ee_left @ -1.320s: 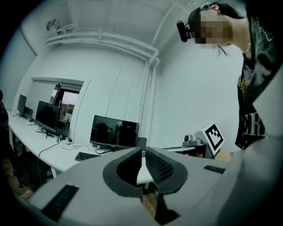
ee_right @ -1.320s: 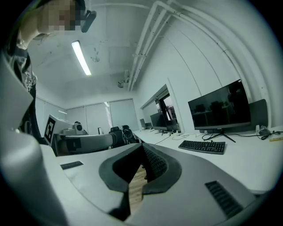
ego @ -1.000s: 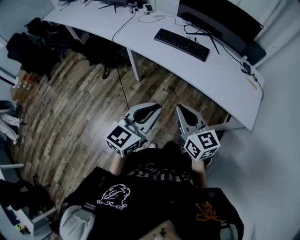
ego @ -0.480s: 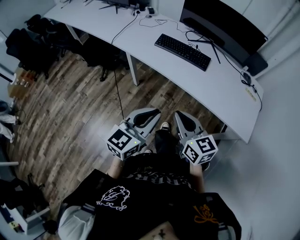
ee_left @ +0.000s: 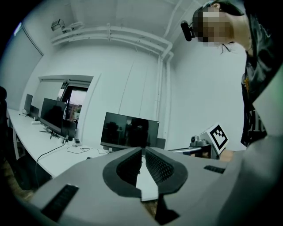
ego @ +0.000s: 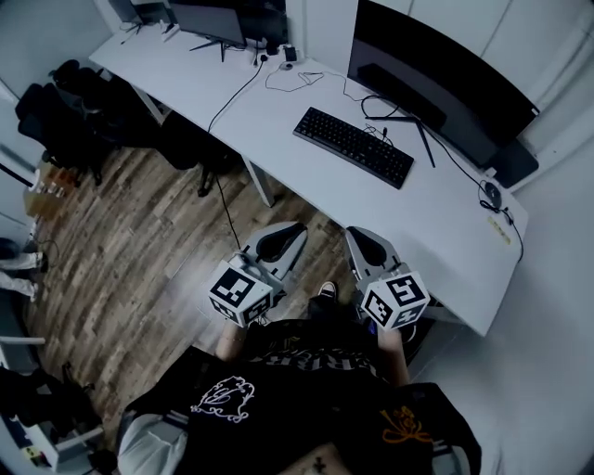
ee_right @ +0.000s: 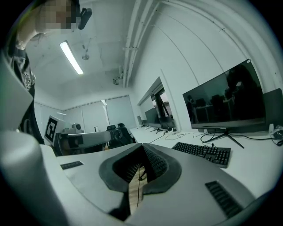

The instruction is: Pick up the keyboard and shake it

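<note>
Keyboard (ego: 355,147): one, black, laid on white desk (ego: 452,243), far side of both grippers, well apart from jaws, untouched. Monitors: two counted, large one (ego: 436,88) just behind keyboard, smaller one (ego: 212,16) at far left. Grippers: two. Left gripper (ego: 286,232) and right gripper (ego: 358,239) held side by side close to person's body, by desk's near edge, pointed roughly level toward desk. Jaws of both clenched together, nothing gripped. In right gripper view, keyboard (ee_right: 202,152) seen right of jaws.
</note>
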`<act>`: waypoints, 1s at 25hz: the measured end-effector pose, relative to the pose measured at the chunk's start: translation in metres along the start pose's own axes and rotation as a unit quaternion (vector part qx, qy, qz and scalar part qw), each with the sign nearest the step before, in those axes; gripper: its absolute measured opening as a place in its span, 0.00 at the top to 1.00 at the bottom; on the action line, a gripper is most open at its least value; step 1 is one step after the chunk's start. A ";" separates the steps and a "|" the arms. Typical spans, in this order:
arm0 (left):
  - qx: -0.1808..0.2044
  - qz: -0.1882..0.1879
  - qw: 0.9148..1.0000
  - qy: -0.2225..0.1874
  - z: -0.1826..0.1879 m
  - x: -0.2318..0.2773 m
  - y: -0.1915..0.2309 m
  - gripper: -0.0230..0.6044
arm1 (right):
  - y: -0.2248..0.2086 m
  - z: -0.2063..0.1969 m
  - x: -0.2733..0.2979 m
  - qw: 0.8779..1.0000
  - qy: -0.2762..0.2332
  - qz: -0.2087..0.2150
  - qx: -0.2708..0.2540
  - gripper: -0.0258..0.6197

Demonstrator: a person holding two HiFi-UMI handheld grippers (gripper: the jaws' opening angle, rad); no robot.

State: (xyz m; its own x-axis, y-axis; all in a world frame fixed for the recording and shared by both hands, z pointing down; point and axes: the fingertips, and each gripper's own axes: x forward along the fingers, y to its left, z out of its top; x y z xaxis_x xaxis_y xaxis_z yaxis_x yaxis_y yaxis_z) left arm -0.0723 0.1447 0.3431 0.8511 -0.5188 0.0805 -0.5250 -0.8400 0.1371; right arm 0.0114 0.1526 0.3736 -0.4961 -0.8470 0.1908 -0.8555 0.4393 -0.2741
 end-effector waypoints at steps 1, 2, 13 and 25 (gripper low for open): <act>0.002 0.005 1.000 -0.003 0.004 0.015 0.006 0.90 | -0.017 0.007 0.003 1.000 -0.003 -0.002 0.002 0.94; 0.002 0.009 1.000 -0.004 0.007 0.029 0.012 0.90 | -0.033 0.012 0.007 1.000 -0.005 -0.003 0.005 0.94; -0.005 0.049 0.999 0.020 0.012 0.124 0.048 0.90 | -0.136 0.029 0.033 0.999 -0.004 0.010 0.035 0.94; -0.001 0.064 0.997 0.046 0.007 0.153 0.070 0.90 | -0.176 0.025 0.049 0.998 -0.008 0.005 0.064 0.94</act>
State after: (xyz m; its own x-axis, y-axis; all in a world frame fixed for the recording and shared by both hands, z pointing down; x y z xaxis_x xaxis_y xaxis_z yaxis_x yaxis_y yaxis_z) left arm 0.0211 0.0056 0.3583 0.7742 -0.6044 0.1879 -0.6289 -0.7678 0.1221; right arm 0.1409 0.0261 0.4075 -0.5021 -0.8473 0.1729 -0.8237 0.4077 -0.3940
